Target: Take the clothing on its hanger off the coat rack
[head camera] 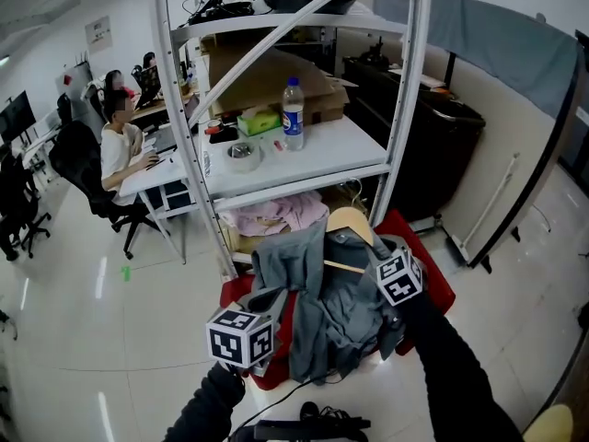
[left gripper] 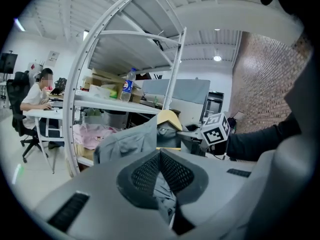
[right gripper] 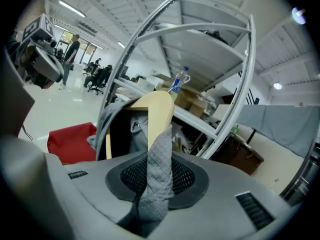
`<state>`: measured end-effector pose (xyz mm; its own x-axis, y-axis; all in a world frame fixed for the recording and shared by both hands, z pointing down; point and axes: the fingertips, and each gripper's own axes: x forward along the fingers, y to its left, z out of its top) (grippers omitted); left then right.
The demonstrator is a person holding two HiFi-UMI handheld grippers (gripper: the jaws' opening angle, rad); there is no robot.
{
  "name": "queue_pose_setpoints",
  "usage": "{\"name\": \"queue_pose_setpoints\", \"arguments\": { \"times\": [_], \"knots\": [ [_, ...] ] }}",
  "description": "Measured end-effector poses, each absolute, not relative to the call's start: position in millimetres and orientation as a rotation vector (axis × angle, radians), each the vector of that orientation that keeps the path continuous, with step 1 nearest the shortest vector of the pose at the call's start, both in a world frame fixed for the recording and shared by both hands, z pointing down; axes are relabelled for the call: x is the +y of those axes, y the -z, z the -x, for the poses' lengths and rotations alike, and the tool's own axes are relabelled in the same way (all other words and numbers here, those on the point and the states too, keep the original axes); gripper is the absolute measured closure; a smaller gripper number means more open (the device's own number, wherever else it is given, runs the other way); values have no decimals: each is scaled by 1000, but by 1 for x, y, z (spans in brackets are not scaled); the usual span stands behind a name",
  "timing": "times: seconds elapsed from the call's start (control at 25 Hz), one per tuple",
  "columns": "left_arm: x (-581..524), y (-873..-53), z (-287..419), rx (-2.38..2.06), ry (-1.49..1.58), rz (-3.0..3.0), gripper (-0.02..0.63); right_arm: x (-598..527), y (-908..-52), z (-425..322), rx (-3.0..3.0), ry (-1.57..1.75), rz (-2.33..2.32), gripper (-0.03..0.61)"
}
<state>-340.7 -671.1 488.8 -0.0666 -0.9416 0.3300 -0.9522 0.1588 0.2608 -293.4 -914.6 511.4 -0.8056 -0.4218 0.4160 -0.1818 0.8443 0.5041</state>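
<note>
Finding: the grey garment [head camera: 322,316] on its wooden hanger [head camera: 351,226] is low and near, in front of the white rack [head camera: 406,109] and above a red bin [head camera: 434,285]. No part of the hanger can be seen hooked on the rack, so it appears to be already off.

Right gripper [right gripper: 159,170]: clamped on a fold of quilted grey fabric just below the hanger's shoulder, probably so that the cloth cannot slide off the wood.

Left gripper [left gripper: 161,156]: pads closed on grey cloth at the garment's left side, taking up loose fabric so it does not trail.

Pink cloth [head camera: 276,214] lies on the rack's lower shelf beyond, apart from the garment.
</note>
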Motion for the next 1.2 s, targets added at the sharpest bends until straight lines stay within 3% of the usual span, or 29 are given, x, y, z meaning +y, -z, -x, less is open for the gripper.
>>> {"name": "queue_pose_setpoints", "arguments": {
  "times": [0.52, 0.88, 1.2],
  "knots": [
    [-686, -526, 349, -1986, -64, -1723, 609, -926, -653, 298, -2251, 427, -318, 479],
    [-713, -528, 334, -1948, -68, -1760, 611, -957, -625, 266, -2299, 410, -487, 476],
    [-738, -524, 326, -1952, -71, -1776, 611, -935, -552, 256, -2592, 259, -541, 572]
  ]
}}
